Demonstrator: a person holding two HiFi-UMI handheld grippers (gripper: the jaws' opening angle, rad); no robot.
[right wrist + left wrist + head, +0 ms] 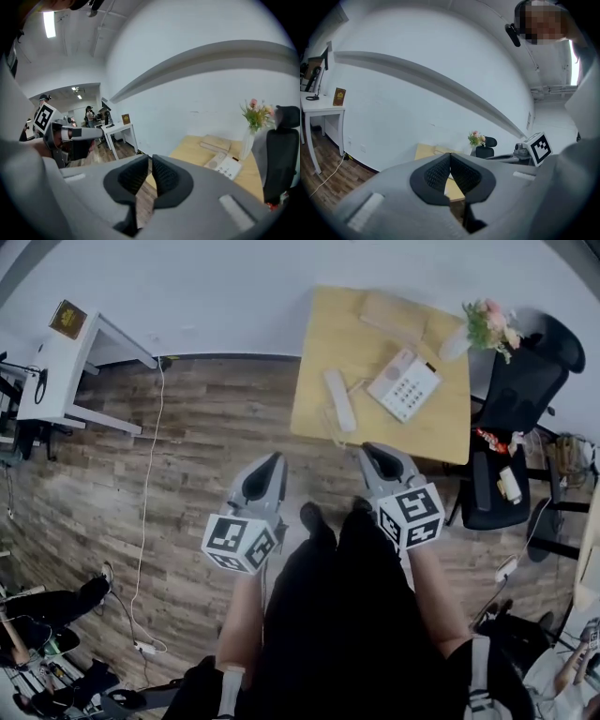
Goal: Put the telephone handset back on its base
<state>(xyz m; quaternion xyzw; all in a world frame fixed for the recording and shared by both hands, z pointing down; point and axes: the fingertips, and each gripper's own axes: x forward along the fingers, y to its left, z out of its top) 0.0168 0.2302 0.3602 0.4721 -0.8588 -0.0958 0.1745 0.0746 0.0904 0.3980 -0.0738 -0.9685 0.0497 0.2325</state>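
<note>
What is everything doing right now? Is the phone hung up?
telephone handset: off its base, lying flat on the table beside it.
telephone base: cradle empty.
left hand-held gripper: shut, nothing in it.
right hand-held gripper: jaws a crack apart, nothing in it.
vase of flowers: standing upright.

hidden: table (425, 152) mostly behind left gripper (450, 159) | blurred: telephone base (404, 384) keys (perhaps numerals) unreadable
</note>
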